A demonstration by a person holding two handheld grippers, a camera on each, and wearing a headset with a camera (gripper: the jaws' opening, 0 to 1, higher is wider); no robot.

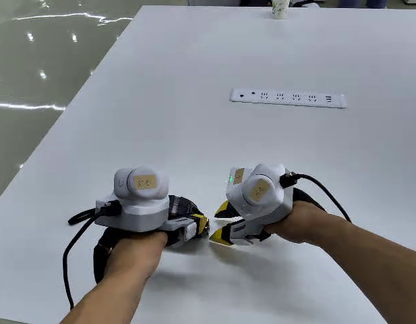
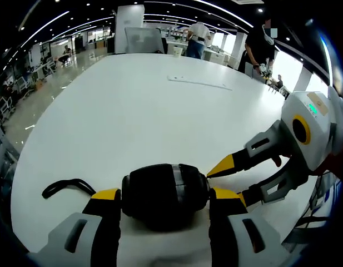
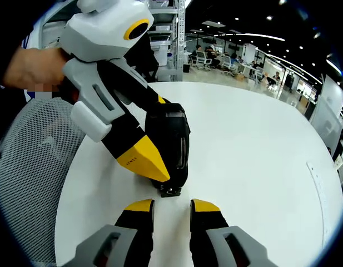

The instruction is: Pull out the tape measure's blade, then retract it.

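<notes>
A black tape measure point(image 1: 185, 206) rests on the white table point(image 1: 214, 81) with my left gripper point(image 1: 196, 226) shut on its sides. In the left gripper view the case point(image 2: 165, 192) sits between the yellow pads point(image 2: 106, 194). My right gripper point(image 1: 220, 223) faces it from the right, open a little. In the right gripper view the blade's hook point(image 3: 170, 192) lies just ahead of the right gripper point(image 3: 172, 207), apart from its jaws. A left finger point(image 3: 140, 158) presses the case point(image 3: 172, 144). The blade is inside the case.
A white power strip point(image 1: 287, 98) lies at the back right, and a paper cup point(image 1: 280, 8) stands at the far edge. The table's left edge drops to a glossy floor point(image 1: 32, 74). A black cable point(image 1: 69, 243) trails from the left gripper. A mesh chair point(image 3: 26, 167) is nearby.
</notes>
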